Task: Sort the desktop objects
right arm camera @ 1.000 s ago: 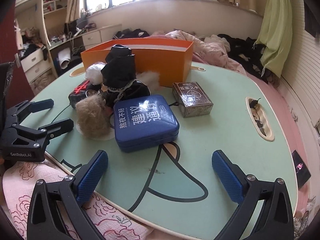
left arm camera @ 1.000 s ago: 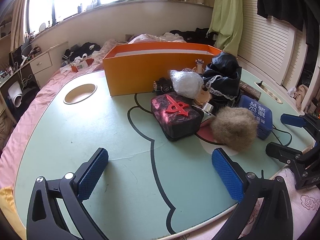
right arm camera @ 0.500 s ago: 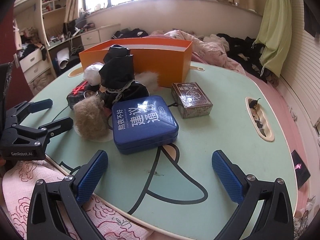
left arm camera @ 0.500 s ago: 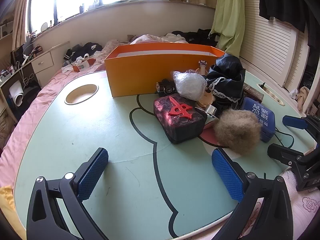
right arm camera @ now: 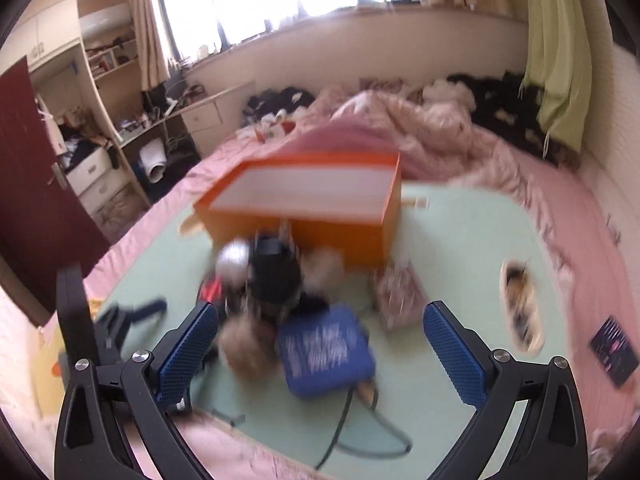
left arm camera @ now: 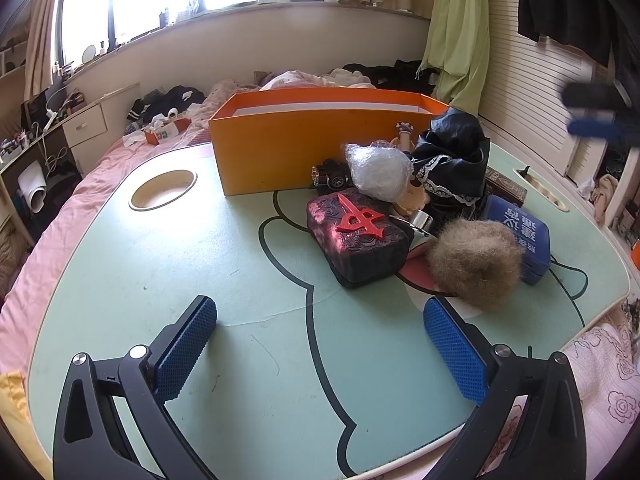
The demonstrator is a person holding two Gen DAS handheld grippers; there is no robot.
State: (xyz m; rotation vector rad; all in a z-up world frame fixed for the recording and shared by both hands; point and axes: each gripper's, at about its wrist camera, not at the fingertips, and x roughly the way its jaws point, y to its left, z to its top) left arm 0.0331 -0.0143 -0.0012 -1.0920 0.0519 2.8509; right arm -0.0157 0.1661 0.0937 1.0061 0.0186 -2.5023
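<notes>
Sitting in a tight heap just in front of the orange box [left arm camera: 320, 148], the objects to be sorted are all still out on the green table [left arm camera: 160, 272], and the box, seen from above in the blurred right wrist view [right arm camera: 304, 196], looks empty so far as its pale inside shows. Both tools hold nothing: the left gripper [left arm camera: 320, 348] has its blue pads spread wide over bare tabletop on the near side of the heap, away from the box, and the right gripper [right arm camera: 320, 350] is likewise spread and held high above the table. Nearest the left gripper lies the dark embossed case [left arm camera: 356, 236] with a red emblem on its lid; it looks stiff and fairly solid, so I would take it across its short sides, where the textured surface should give grip. Touching its far-from-box corner is the brown fur ball [left arm camera: 474, 262], surely light and soft; it will squash, so the pads should close well into its middle, not on loose hair. Beside that, the blue zip case [left arm camera: 520, 236] seems semi-rigid and wide, best pinched at an edge. Closer to the box, the plastic-wrapped white bundle [left arm camera: 378, 170] looks light but slippery and crinkly, and the doll in black lace [left arm camera: 452, 164] leaning by it seems the fragile one: hold the body, not cloth or limbs. A small dark toy car [left arm camera: 330, 174] sits against the box wall.
</notes>
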